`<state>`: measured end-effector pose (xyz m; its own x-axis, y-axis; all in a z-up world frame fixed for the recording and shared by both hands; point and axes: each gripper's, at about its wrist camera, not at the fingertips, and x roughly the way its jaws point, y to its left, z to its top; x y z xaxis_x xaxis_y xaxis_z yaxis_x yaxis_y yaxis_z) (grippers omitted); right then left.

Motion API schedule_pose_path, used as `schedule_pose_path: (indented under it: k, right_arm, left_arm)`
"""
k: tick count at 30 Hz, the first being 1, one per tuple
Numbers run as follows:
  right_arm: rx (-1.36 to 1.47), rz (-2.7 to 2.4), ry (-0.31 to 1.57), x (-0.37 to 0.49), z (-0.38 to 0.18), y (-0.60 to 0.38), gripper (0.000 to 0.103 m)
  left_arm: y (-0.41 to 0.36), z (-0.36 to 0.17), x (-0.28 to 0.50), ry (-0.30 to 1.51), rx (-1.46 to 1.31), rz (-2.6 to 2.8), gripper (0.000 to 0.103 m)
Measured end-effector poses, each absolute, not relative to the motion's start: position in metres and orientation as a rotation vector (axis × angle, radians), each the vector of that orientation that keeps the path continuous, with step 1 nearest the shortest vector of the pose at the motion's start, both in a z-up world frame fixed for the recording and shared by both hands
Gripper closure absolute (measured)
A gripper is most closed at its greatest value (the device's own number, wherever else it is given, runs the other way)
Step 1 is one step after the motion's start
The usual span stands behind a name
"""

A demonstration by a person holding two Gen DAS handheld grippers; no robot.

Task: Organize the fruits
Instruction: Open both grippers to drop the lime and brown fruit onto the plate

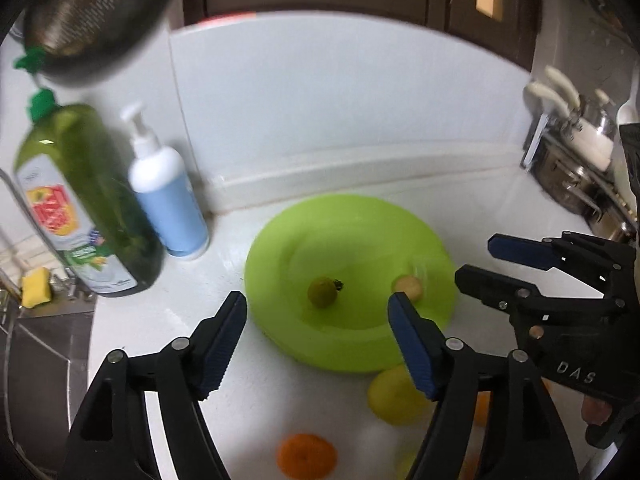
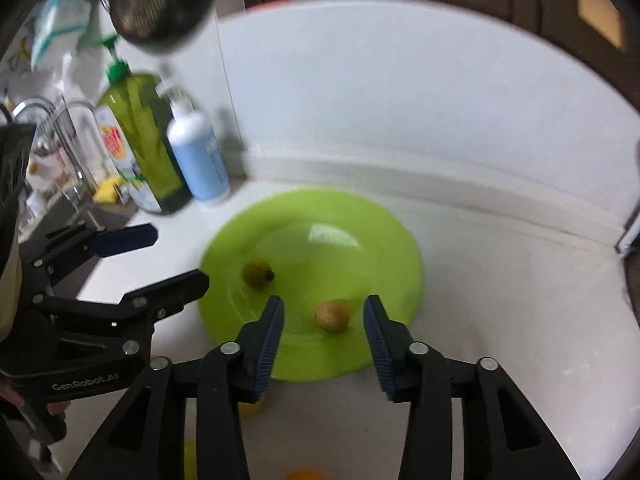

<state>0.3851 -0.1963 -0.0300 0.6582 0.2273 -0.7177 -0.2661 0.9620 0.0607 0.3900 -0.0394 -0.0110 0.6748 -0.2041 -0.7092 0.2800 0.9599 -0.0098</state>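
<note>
A lime-green plate (image 1: 360,224) (image 2: 360,216) lies on the white counter. On it lie a small green fruit (image 1: 322,291) (image 2: 256,274) and a small tan fruit (image 1: 409,286) (image 2: 331,315). My left gripper (image 1: 318,312) is open and empty over the plate's near left rim. My right gripper (image 2: 323,312) is open, its jaws either side of the tan fruit, apart from it; it also shows in the left wrist view (image 1: 476,260). A yellow lemon (image 1: 394,396) and an orange fruit (image 1: 306,458) lie on the counter in front of the plate.
A green dish-soap bottle (image 1: 86,200) (image 2: 140,152) and a white-blue pump bottle (image 1: 168,196) (image 2: 198,156) stand left of the plate by the wall. A sink with a yellow sponge (image 1: 35,286) is at far left. Metal pots and utensils (image 1: 576,160) stand at right.
</note>
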Motion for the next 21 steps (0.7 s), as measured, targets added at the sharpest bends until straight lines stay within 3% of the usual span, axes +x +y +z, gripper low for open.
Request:
schedule_pose_path:
  k: [9,21]
  right_arm:
    - [0.029,0.192,0.647,0.313,0.007,-0.22,0.036]
    - [-0.004,0.114,0.606,0.245,0.005,-0.228,0.036]
  left_arm:
    - [-0.041,0.022,0.322,0.684,0.115,-0.281,0.018]
    - [-0.041,0.019,0.248,0.596,0.184,-0.239,0.018]
